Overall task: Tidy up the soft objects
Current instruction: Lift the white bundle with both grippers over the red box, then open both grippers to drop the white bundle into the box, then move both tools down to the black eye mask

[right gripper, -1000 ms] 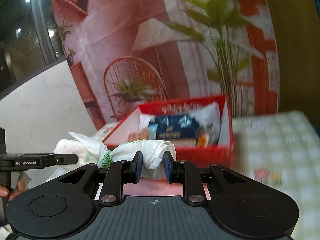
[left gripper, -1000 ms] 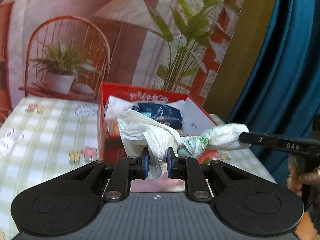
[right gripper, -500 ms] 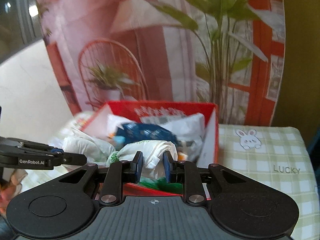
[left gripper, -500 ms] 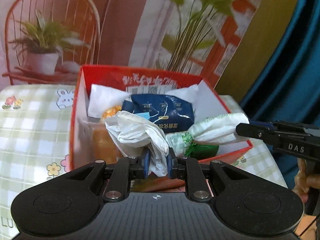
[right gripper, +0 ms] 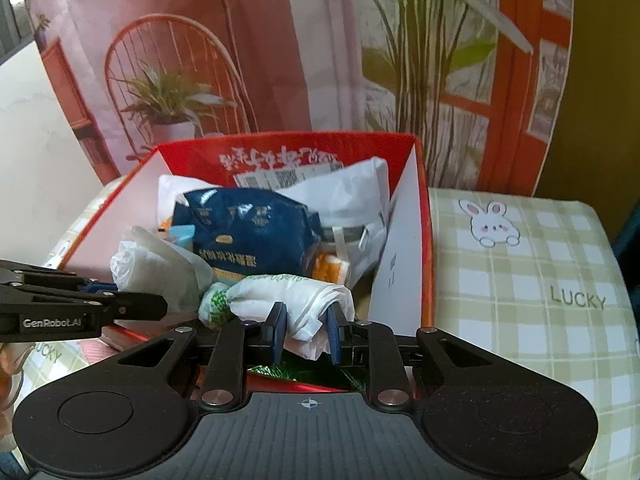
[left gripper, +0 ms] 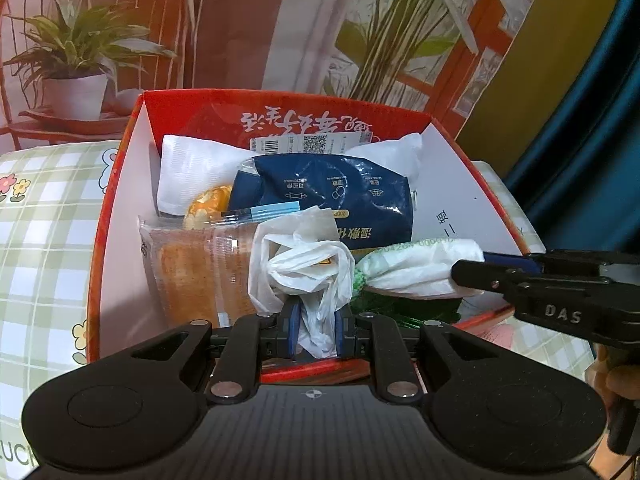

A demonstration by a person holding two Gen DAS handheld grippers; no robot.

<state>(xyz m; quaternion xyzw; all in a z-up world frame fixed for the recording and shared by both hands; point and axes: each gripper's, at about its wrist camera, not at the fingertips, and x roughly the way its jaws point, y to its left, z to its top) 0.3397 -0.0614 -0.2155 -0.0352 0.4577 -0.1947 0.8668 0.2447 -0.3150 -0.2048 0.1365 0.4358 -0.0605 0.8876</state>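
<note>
Both grippers are carrying one crumpled white plastic bag (left gripper: 304, 264) over the near edge of the red cardboard box (left gripper: 120, 184), each pinching one end of it. The left gripper (left gripper: 314, 334) is clamped almost fully closed on the bag's left bunch, with thin film squeezed between its blue pads. The right gripper (right gripper: 306, 336) is closed nearly as tight on the bag's right end (right gripper: 296, 300), the rolled part with green print near the twisted middle. In the left wrist view the right gripper (left gripper: 472, 276) is reaching in from the right edge, and a person's hand (left gripper: 616, 376) is showing beneath it.

The box is sitting on a green checked tablecloth (right gripper: 520, 280) with bunny and flower prints, and it is already well filled: a dark blue soft pack (left gripper: 332, 196) is lying across the middle, a white padded pouch (left gripper: 188, 172) is standing at the far left, a clear zip bag (left gripper: 192, 272) with orange-brown contents is filling the near left, and something green and shiny (right gripper: 304, 374) is showing low at the near edge.

Judging from this, most of the sorting is done. The bag is hanging above the box contents rather than resting among them, so lowering it and letting go of both ends are what is left for this item. I cannot tell whether other soft things are waiting outside the box.
</note>
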